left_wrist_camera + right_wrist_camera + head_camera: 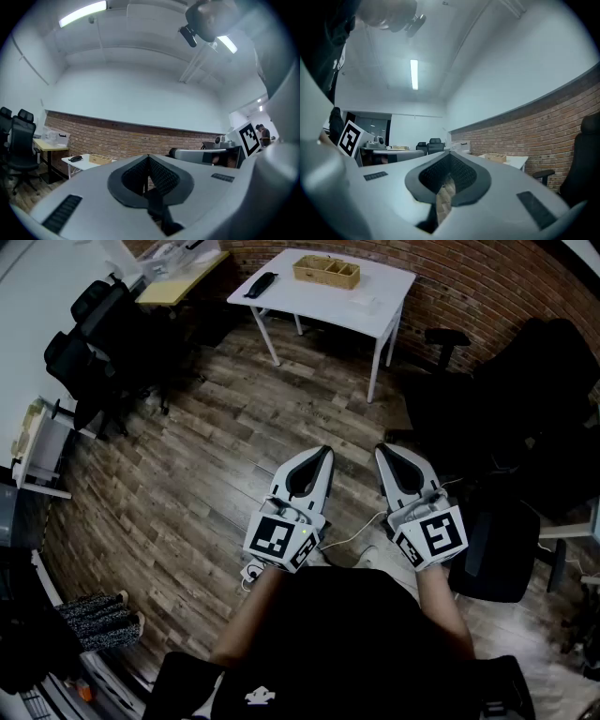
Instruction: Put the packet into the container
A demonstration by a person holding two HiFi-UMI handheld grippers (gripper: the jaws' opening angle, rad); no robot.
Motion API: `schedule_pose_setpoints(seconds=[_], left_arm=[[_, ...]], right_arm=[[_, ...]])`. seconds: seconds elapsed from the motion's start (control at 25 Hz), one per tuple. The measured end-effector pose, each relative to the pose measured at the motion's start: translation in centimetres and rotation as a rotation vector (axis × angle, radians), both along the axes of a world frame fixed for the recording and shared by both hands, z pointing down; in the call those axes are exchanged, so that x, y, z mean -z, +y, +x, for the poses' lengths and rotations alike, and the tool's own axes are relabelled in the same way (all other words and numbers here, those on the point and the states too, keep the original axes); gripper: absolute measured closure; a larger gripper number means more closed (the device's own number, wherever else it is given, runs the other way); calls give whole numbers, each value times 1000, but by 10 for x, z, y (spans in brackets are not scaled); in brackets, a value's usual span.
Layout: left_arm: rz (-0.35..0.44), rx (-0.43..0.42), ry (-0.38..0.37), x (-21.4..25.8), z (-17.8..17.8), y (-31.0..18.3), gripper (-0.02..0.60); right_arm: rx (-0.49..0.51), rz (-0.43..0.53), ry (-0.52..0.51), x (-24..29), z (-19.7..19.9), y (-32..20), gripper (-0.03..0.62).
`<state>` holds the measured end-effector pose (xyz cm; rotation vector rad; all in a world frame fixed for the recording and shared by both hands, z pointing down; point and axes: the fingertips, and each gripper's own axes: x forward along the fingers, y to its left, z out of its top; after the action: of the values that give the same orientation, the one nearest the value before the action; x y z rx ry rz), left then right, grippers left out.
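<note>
A wooden compartment container (pixel 326 271) stands on a white table (pixel 375 296) by the brick wall, far ahead of me. A pale flat thing (pixel 362 304) lies to its right; I cannot tell if it is the packet. My left gripper (pixel 325 451) and right gripper (pixel 382 448) are held side by side at waist height over the wooden floor, well short of the table. Both are shut with nothing between the jaws. The container (pixel 100 159) shows small in the left gripper view beyond the left gripper (pixel 148 157), and the container (pixel 494 157) likewise past the right gripper (pixel 450 153).
A black handset-like object (pixel 261 284) lies at the table's left end. Black office chairs (pixel 94 324) and a yellow desk (pixel 178 277) stand at the left. A large black chair (pixel 534 381) is at the right. Cables trail on the floor (pixel 361 531) near my feet.
</note>
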<state>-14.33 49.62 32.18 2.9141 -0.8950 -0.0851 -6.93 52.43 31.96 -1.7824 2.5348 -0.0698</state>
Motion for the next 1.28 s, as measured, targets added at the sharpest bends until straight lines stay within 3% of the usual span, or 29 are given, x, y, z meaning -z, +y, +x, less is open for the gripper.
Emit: schedule_pose_setpoints(seconds=[0.76,1.28], left_arm=[[-14,-5,8,-1,28,2,577],[-2,26,-2,-2,77,31,577]], right_arm=[[35,-22,-26,-11,18,0,589],[56,-34,-13,-22,73,24,589]])
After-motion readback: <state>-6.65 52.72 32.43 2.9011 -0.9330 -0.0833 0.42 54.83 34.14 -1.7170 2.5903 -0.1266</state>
